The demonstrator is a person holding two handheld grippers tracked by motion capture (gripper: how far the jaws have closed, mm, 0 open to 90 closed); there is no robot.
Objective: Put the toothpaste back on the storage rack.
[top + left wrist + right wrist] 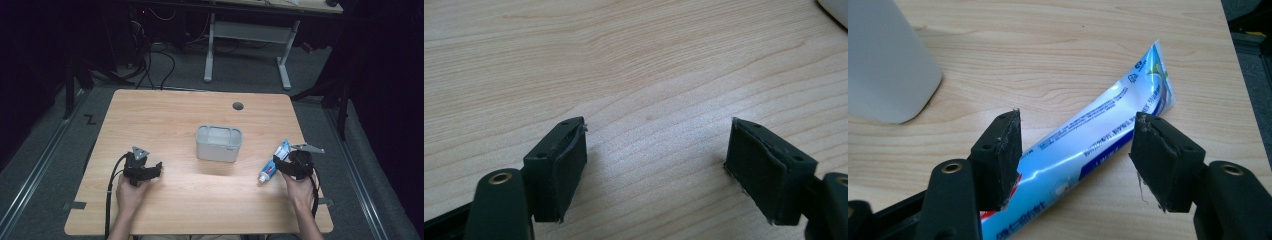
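Note:
A blue and white toothpaste tube (274, 167) lies flat on the wooden table (165, 115) near its right edge, cap end toward the person. My right gripper (283, 163) hovers over it, open. In the right gripper view the tube (1098, 140) runs slantwise between and under the jaws of the right gripper (1078, 115), and the pads do not press on it. My left gripper (156, 169) rests at the left front of the table, open. Bare wood shows between the fingers of the left gripper (659, 125).
A grey rectangular bin (216, 150) stands at the table's middle, between the two grippers; its rounded wall (883, 65) shows at the upper left of the right gripper view. A round cable hole (238, 106) sits near the far edge. The table's right edge is close to the tube.

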